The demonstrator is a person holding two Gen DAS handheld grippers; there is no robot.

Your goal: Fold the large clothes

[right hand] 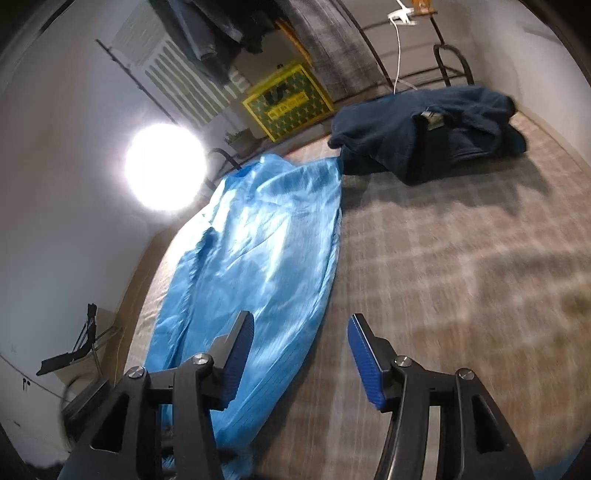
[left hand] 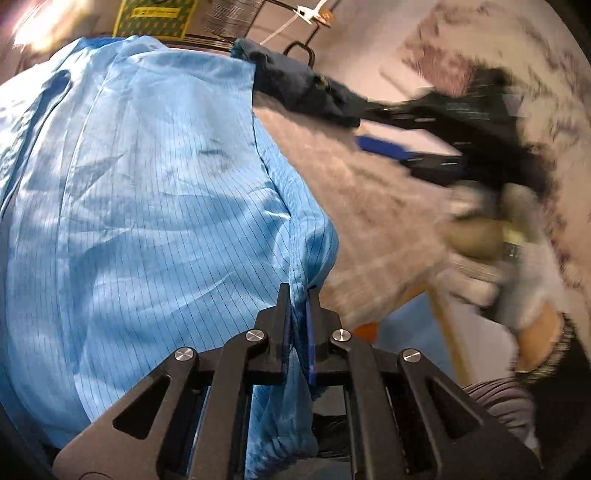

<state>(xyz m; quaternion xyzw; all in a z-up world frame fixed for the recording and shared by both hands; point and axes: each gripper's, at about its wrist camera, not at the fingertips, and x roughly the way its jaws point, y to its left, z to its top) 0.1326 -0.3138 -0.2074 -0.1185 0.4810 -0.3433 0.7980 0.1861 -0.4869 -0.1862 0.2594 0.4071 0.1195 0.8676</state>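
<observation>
A large light-blue pinstriped garment [left hand: 147, 206] lies spread lengthwise on a checked bed cover [left hand: 369, 206]. My left gripper [left hand: 298, 295] is shut on the near edge of this garment, with the cloth pinched between its blue pads. In the right wrist view the same blue garment [right hand: 258, 251] stretches away on the left. My right gripper [right hand: 301, 325] stands open above its right edge with nothing between its fingers. Seen from the left wrist, the right gripper [left hand: 373, 125] is blurred, held by a gloved hand [left hand: 480, 266] over the bed.
A dark navy garment [right hand: 428, 129] lies bunched at the far end of the bed cover [right hand: 461, 266]. Behind it are a yellow and green box [right hand: 288, 99], a black metal frame [right hand: 452, 59] and a white clip with a cord [right hand: 400, 18]. A bright lamp [right hand: 164, 166] glares at left.
</observation>
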